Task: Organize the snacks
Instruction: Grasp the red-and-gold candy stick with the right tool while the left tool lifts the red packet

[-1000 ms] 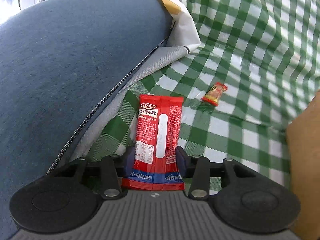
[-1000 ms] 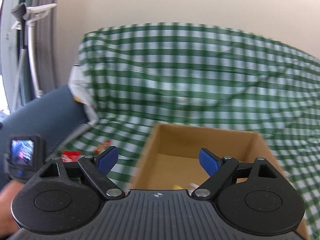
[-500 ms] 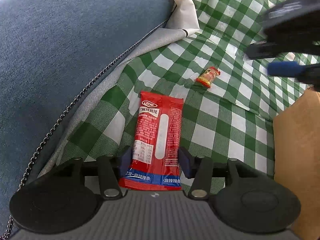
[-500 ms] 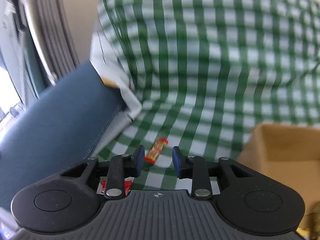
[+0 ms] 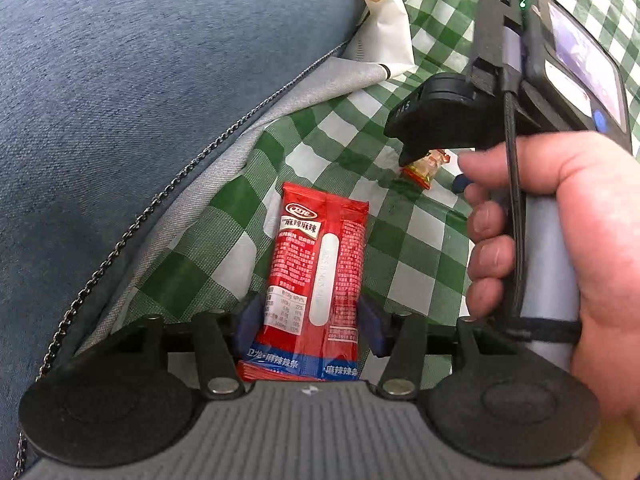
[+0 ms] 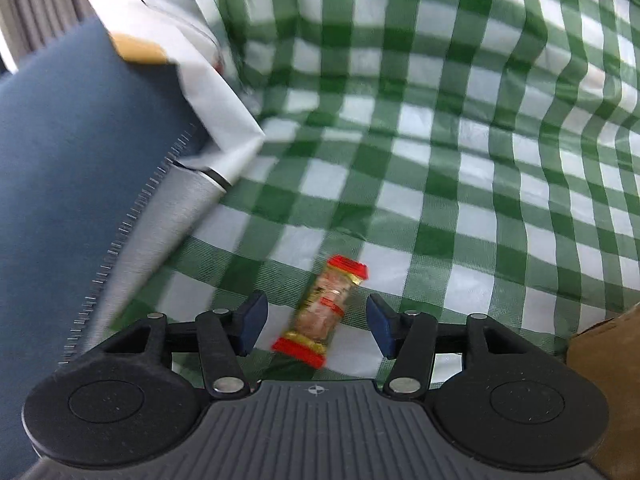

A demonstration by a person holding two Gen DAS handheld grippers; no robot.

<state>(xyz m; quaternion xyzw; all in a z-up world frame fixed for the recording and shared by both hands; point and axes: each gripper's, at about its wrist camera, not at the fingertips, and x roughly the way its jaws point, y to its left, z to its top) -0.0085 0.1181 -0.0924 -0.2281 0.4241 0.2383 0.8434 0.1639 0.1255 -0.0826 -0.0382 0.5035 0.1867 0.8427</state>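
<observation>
A blue upholstered cushion (image 5: 120, 120) with a corded seam fills the left side. Against it lies a green-and-white checked cloth (image 5: 420, 248), which carries the snacks. Its left edge runs along the cushion over a strip of grey fabric. A brown cardboard box (image 6: 608, 356) shows only as a corner, standing on the cloth towards its right side. A crumpled white bag (image 5: 390, 36) with a yellow patch sits at the cloth's far left edge, against the cushion.

A hand (image 5: 560, 248) grips the handle of the right tongs (image 6: 316, 320), which point down at the cloth. Their jaws have just been opening and stand moderately wide, apart from what lies between them. The left tongs (image 5: 310, 316) are also half open; their jaws have been opening. The blue pads (image 5: 250, 320) stand close at the long edges of a red snack packet (image 5: 320, 280), which lies flat and unbuckled on the cloth near its left edge.

A small candy (image 6: 324, 308) in a red-and-gold wrapper lies tilted on the cloth between the right tongs' pads, touching neither, a little beyond the red packet's far end.
</observation>
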